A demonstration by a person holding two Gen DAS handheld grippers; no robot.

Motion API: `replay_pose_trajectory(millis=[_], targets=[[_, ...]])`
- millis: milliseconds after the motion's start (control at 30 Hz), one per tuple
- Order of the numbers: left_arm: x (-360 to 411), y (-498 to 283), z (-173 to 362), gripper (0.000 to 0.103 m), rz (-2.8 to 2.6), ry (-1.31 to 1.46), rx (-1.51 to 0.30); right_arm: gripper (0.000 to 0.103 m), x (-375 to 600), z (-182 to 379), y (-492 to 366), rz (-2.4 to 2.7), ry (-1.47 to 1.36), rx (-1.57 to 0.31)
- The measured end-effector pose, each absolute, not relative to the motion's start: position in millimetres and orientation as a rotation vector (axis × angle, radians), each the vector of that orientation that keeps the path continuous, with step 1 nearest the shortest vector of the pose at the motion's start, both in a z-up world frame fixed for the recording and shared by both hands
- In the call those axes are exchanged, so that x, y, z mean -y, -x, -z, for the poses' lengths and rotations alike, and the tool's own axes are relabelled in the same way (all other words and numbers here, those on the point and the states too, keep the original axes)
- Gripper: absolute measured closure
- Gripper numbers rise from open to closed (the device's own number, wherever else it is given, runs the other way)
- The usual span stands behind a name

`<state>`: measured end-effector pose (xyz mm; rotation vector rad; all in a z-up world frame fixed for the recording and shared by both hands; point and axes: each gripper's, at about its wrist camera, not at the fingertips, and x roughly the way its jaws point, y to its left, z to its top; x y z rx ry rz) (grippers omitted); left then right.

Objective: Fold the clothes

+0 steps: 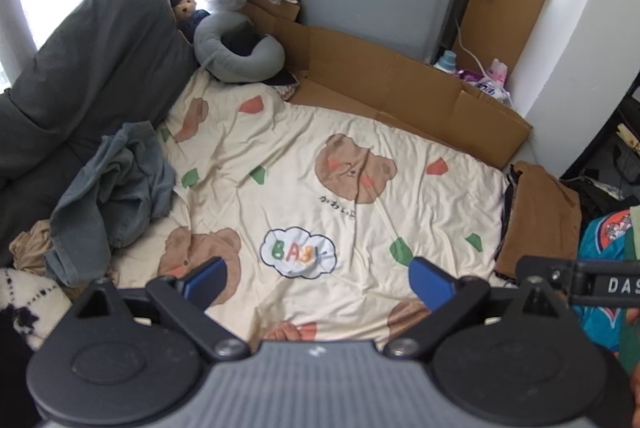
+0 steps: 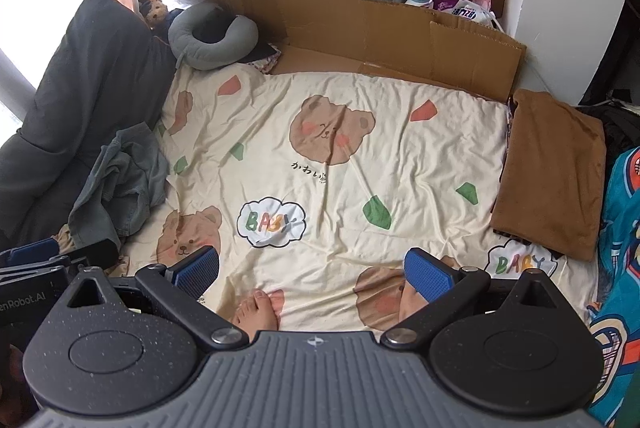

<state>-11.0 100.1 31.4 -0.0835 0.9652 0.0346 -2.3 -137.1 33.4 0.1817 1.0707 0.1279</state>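
Note:
A crumpled grey-blue garment (image 1: 112, 200) (image 2: 120, 184) lies in a heap at the left edge of the cream bear-print sheet (image 1: 320, 196) (image 2: 340, 168). A folded brown garment (image 1: 540, 220) (image 2: 552, 172) rests at the sheet's right edge. A tan piece of cloth (image 1: 30, 248) peeks out under the grey-blue heap. My left gripper (image 1: 318, 286) hovers open above the near part of the sheet, holding nothing. My right gripper (image 2: 312, 276) is also open and empty, over the same area. Part of the left gripper (image 2: 44, 268) shows at the right wrist view's left edge.
A person's bare toes (image 2: 260, 312) rest on the sheet near the front. A dark grey pillow (image 1: 92, 68), a grey neck pillow (image 1: 240, 52) and a small teddy bear (image 1: 184, 4) sit at the back left. Flattened cardboard (image 1: 400, 88) lines the far edge. A teal printed cloth (image 2: 620, 268) lies at the right.

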Motion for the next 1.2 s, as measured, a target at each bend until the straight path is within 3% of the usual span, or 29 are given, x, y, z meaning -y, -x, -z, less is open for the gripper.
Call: replay_pose_trajectory(millis=[800,1200], targets=[[-97.6,9.9,-34.4,0.004,-0.025,0.082,-0.954,0.001,161.2,-33.9,1.8,-0.103,-0.232,-1.072],[-95.7,9.0,-33.3,0.011,0.002,0.073,-0.958,0.001,159.5,-34.6,0.9,-0.097,-0.219,-1.074]])
